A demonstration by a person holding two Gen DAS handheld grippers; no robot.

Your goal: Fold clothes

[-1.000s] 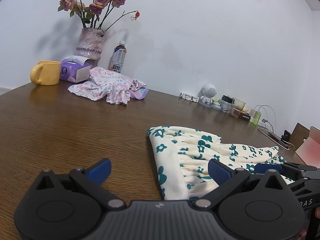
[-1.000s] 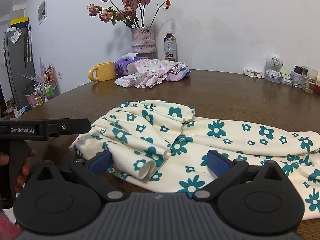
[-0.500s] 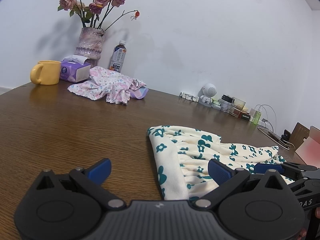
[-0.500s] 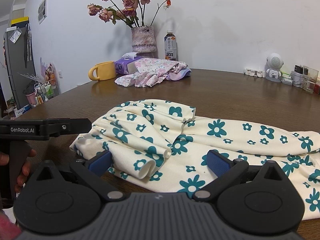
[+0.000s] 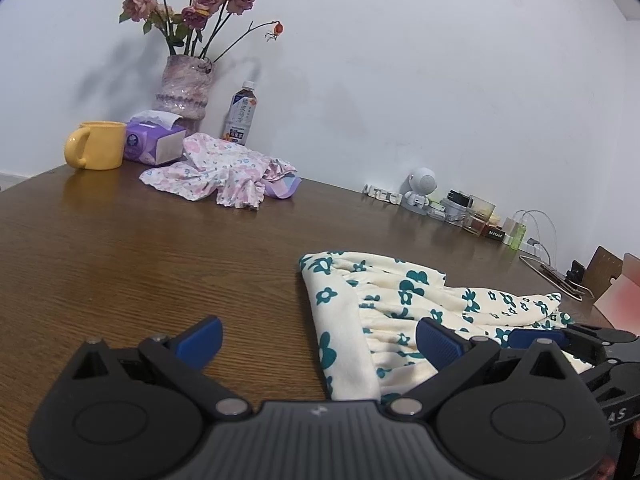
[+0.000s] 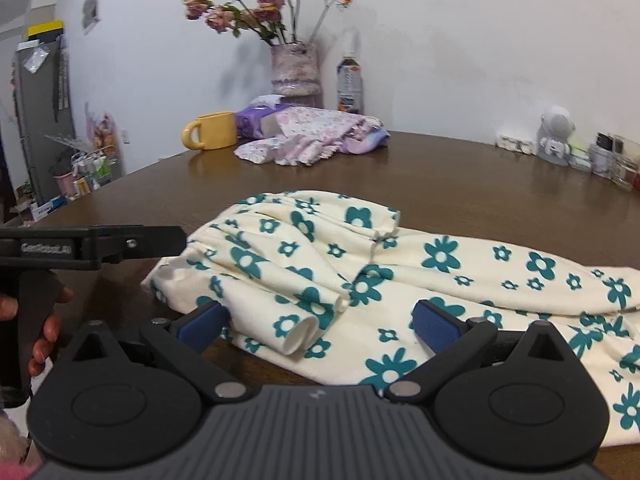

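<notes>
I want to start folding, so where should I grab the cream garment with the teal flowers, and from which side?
Take the cream teal-flowered garment at its gathered end, near the rolled edge just ahead of the right gripper. Come in low from the near table edge: that end lies bunched and raised off the brown wooden table, so open jaws could likely pinch a fold there, while the rest lies flat.

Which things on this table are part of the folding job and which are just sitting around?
For folding: cream floral garment, crumpled pink floral garment, left gripper, right gripper.

Just lying about: yellow mug, tissue box, flower vase, drink bottle, small white robot figure.
</notes>
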